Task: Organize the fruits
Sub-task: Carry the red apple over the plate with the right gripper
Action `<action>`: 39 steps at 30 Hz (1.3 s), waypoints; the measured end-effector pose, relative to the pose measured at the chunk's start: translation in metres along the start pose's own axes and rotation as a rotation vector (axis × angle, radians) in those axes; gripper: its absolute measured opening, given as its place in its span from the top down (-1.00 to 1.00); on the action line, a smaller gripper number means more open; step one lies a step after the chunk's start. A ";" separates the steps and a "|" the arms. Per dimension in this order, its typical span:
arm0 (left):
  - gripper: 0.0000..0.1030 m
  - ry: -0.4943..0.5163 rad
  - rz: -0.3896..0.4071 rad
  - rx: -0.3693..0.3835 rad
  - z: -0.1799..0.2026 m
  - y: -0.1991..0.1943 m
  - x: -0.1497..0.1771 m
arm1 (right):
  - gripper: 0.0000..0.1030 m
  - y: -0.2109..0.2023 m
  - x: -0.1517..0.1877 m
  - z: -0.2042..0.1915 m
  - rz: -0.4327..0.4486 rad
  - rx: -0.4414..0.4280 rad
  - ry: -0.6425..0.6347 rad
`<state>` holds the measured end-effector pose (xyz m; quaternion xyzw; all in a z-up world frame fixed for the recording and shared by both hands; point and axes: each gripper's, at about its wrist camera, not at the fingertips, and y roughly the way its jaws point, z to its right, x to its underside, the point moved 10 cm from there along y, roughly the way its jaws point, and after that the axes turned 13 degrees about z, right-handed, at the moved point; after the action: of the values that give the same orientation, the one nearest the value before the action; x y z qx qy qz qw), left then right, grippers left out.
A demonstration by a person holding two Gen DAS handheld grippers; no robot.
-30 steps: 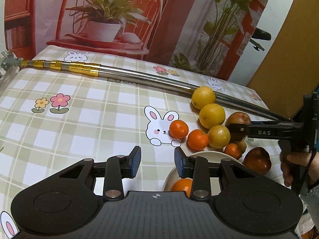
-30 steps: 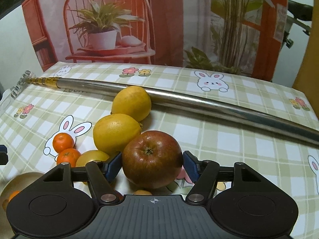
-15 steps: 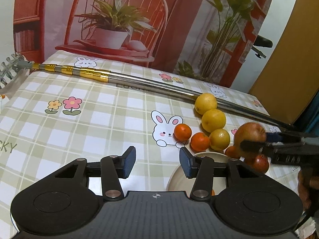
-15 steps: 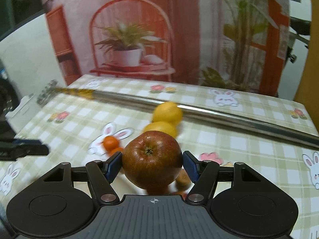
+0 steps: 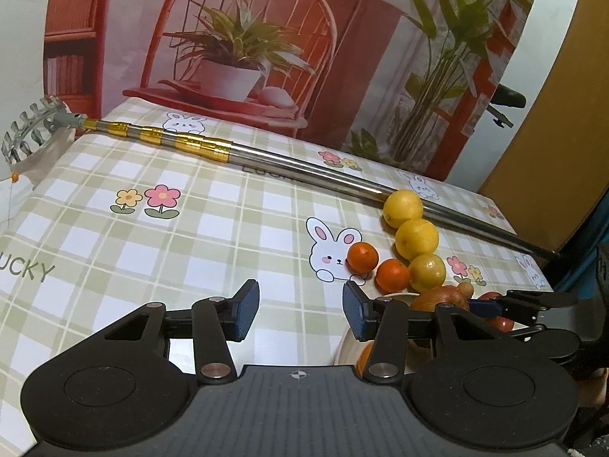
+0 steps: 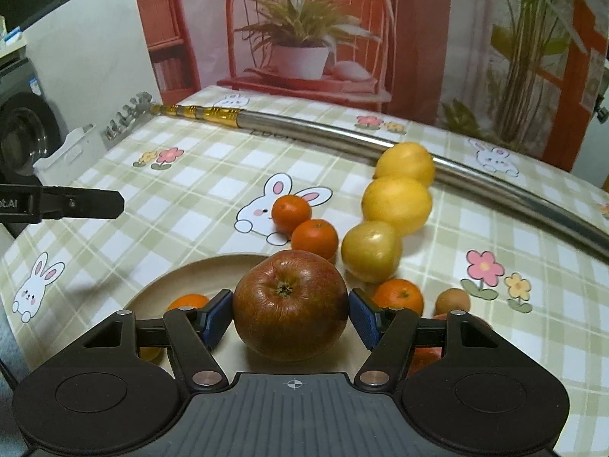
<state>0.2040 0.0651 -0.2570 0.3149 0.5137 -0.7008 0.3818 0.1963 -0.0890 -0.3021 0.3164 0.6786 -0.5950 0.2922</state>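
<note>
One apple (image 6: 290, 304) sits clamped between the right gripper's (image 6: 290, 318) jaws, stem up, directly over the near part of the beige plate (image 6: 213, 270), so the coming move is likely straight down. Left gripper (image 5: 300, 314), jaws spread and empty, hovers left of the plate. Farther off, tangerines (image 6: 314, 238) and lemons (image 6: 396, 205) lie on the desk (image 6: 198, 198). A second ago the apple was still on the desk among the lemons, already between the jaws.

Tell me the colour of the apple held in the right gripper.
The apple is dark reddish-brown with russet tones, seen best in the right wrist view.
</note>
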 end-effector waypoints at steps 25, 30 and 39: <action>0.01 0.012 -0.027 0.010 0.011 0.000 0.002 | -0.22 -0.019 -0.003 0.014 0.070 -0.014 0.133; 0.01 0.013 -0.039 0.020 0.017 0.001 0.001 | -0.21 -0.043 -0.010 0.039 0.131 0.033 0.149; 0.01 0.010 -0.053 0.041 0.027 0.012 -0.013 | -0.17 -0.065 -0.010 0.091 0.203 0.138 0.217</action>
<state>0.2195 0.0399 -0.2446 0.3125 0.5092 -0.7194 0.3542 0.1536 -0.1862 -0.2649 0.4651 0.6282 -0.5699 0.2535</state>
